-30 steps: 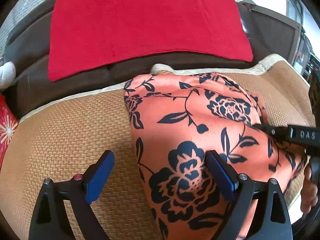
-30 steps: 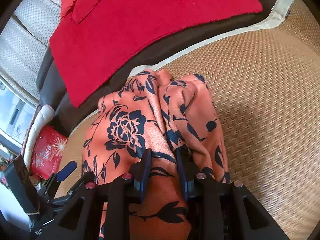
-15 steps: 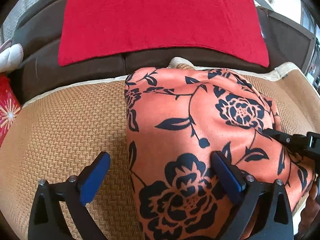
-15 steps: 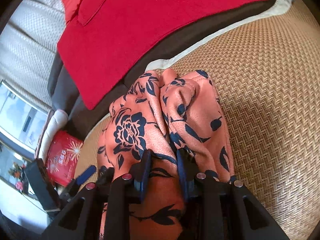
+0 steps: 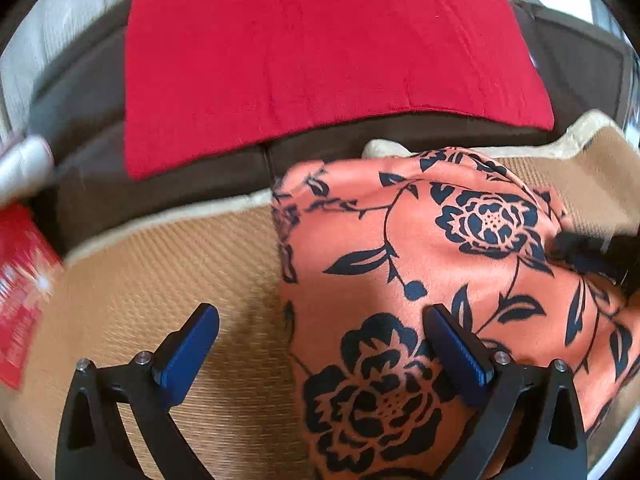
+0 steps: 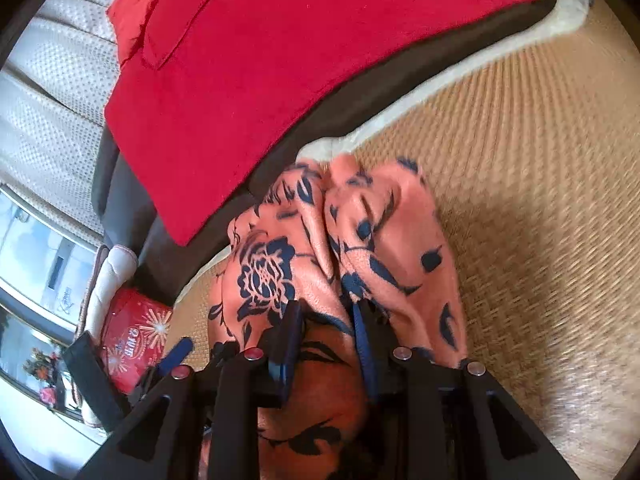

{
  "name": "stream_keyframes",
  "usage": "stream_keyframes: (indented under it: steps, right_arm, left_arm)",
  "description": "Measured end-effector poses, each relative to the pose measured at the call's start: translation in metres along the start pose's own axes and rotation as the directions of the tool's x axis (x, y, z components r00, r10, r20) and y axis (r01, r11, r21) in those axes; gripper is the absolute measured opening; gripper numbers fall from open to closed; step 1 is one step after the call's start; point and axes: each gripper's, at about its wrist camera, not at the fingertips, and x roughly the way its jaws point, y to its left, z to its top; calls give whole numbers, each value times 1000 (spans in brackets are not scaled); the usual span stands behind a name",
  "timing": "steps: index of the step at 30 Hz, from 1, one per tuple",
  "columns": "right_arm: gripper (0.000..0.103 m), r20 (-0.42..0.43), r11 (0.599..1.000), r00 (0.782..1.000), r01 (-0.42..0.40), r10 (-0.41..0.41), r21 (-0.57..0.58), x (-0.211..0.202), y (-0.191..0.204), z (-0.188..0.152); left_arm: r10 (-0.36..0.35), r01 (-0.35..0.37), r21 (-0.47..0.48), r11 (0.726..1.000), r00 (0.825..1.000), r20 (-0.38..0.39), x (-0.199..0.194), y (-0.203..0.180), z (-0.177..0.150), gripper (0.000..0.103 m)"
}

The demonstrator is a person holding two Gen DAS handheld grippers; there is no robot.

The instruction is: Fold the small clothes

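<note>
The setting is a home living room. A dark brown sofa (image 5: pixel 168 184) carries a woven tan rattan seat mat (image 6: pixel 540 184) with cream edging, a red fabric cover (image 5: pixel 320 60) drapes its backrest, and a window (image 6: pixel 28 248) shows at the sofa's end.

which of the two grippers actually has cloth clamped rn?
The right gripper: its blue pads are pinched on a bunched fold of the orange garment with navy floral print. The left gripper is spread wide open, gripping nothing.

A red towel (image 5: pixel 320 60) drapes the brown sofa (image 5: pixel 400 148) behind the woven mat (image 5: pixel 160 280).
</note>
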Motion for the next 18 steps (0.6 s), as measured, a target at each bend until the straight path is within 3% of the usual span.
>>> stream_keyframes:
  steps: [2, 5, 7, 11, 14, 18]
  right_arm:
    - [32, 66, 996, 998, 25, -20, -89, -19, 18, 8]
    - [32, 113, 987, 993, -23, 41, -157, -30, 41, 25]
    - [32, 70, 986, 994, -69, 81, -154, -14, 50, 36]
    - [32, -23, 992, 998, -64, 62, -107, 34, 47, 49]
    - [28, -122, 1000, 992, 3, -6, -27, 75, 26, 54]
    - [30, -114, 1000, 993, -16, 16, -2, 68, 22, 57]
  left_arm:
    - [12, -13, 18, 1000, 1000, 11, -4, 1, -1, 103]
    - [19, -19, 20, 1000, 1000, 22, -7, 8, -5, 103]
    - [22, -22, 17, 1000, 1000, 10, -4, 11, -5, 103]
    - [19, -19, 7, 1000, 1000, -1, 2, 20, -6, 103]
    - [24, -24, 7, 1000, 1000, 1, 3, 21, -5, 103]
    - [25, -25, 6, 1000, 1000, 1, -1, 18, -4, 103]
